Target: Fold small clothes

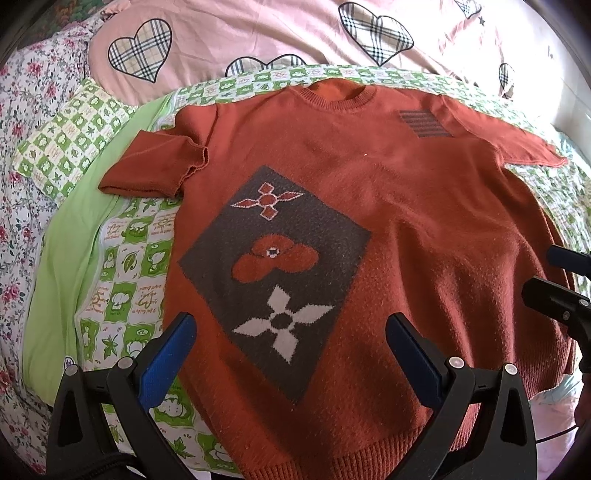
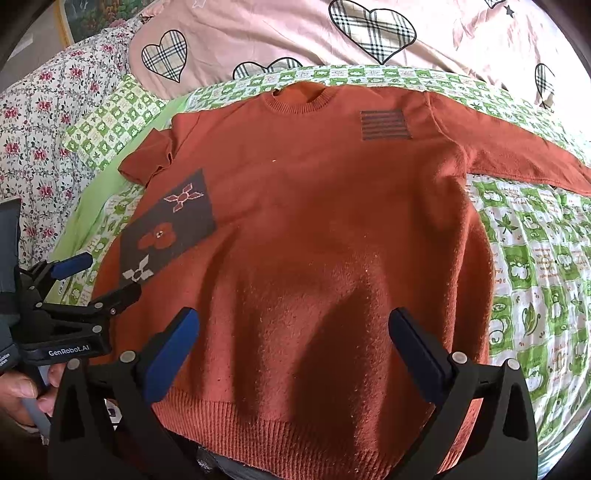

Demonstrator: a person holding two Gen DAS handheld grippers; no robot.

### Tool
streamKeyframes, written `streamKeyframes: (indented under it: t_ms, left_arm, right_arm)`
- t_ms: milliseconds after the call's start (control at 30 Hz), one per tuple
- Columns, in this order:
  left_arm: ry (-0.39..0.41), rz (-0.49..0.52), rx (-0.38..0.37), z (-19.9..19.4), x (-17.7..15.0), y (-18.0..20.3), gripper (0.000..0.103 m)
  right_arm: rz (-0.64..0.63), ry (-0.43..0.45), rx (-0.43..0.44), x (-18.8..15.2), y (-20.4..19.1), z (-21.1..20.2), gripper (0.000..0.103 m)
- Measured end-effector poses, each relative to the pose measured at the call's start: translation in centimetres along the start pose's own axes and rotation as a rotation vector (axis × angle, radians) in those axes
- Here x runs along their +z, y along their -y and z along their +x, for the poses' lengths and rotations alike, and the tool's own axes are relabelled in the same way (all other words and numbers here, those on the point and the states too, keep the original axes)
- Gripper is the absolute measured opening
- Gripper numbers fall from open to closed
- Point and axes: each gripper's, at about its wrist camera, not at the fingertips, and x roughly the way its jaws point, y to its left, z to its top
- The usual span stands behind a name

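The rust sweater (image 1: 388, 206) lies flat on the green checked sheet (image 2: 535, 258), hem near us. Both the left gripper (image 1: 291, 354) and right gripper (image 2: 295, 350) hover wide, empty. We pinch the sleeves by their cuffs first and fold them inward evenly.

Home bedroom, bed with patterned quilt (image 1: 122, 258), heart-print duvet (image 1: 258, 33)

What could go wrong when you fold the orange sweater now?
The left sleeve is already doubled back on itself while the right sleeve lies straight, so the fold might come out lopsided. Both the left gripper and right gripper hang open over the sweater, and might pinch the green checked sheet underneath too.
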Motion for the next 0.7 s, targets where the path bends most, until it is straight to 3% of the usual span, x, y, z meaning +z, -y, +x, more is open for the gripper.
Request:
streamKeyframes:
  t_ms: [67, 433, 700]
  left_arm:
    - [-0.021, 0.017, 0.019, 0.1, 0.1, 0.0, 0.102]
    - [0.006, -0.006, -0.029, 0.6, 1.4, 0.2, 0.102]
    - [0.022, -0.009, -0.052, 1.9, 3.9, 0.4, 0.102]
  right_arm:
    - [0.002, 0.000, 0.004, 0.2, 0.1, 0.0, 0.102]
    - [0.032, -0.003, 0.011, 1.0, 1.7, -0.1, 0.102]
    - [0.154, -0.011, -0.053, 2.5, 7.9, -1.3, 0.102]
